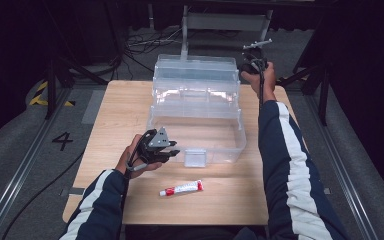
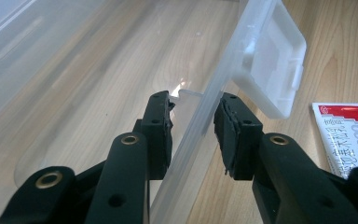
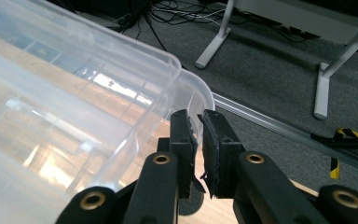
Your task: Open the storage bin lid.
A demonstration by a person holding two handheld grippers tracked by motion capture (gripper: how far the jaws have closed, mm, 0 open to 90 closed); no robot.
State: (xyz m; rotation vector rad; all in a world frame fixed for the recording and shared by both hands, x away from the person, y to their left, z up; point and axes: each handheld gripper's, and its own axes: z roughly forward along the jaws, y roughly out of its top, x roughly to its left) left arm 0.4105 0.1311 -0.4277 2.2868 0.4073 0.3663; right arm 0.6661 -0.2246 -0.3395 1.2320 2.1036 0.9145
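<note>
A clear plastic tiered box [image 1: 198, 106] stands open on the wooden table [image 1: 122, 107]. Its upper trays are stepped back toward the far edge. My left gripper [image 1: 177, 152] is at the box's front left, and its jaws [image 2: 193, 121] close on the front wall [image 2: 200, 126] beside the clear latch flap [image 2: 270, 60]. At the far right corner, my right gripper [image 1: 254, 64] is raised. There its jaws [image 3: 198, 126] are pinched on the curved rim of the top tray [image 3: 186, 79]. A red and white tube [image 1: 182, 188] lies on the table in front of the box.
The latch flap [image 1: 195, 158] hangs from the middle of the front wall. The tube [image 2: 347, 135] lies just right of my left jaws. Beyond the table's far edge are grey floor, cables and white table legs [image 3: 324, 74]. A floor rail [image 1: 25, 160] runs along the left.
</note>
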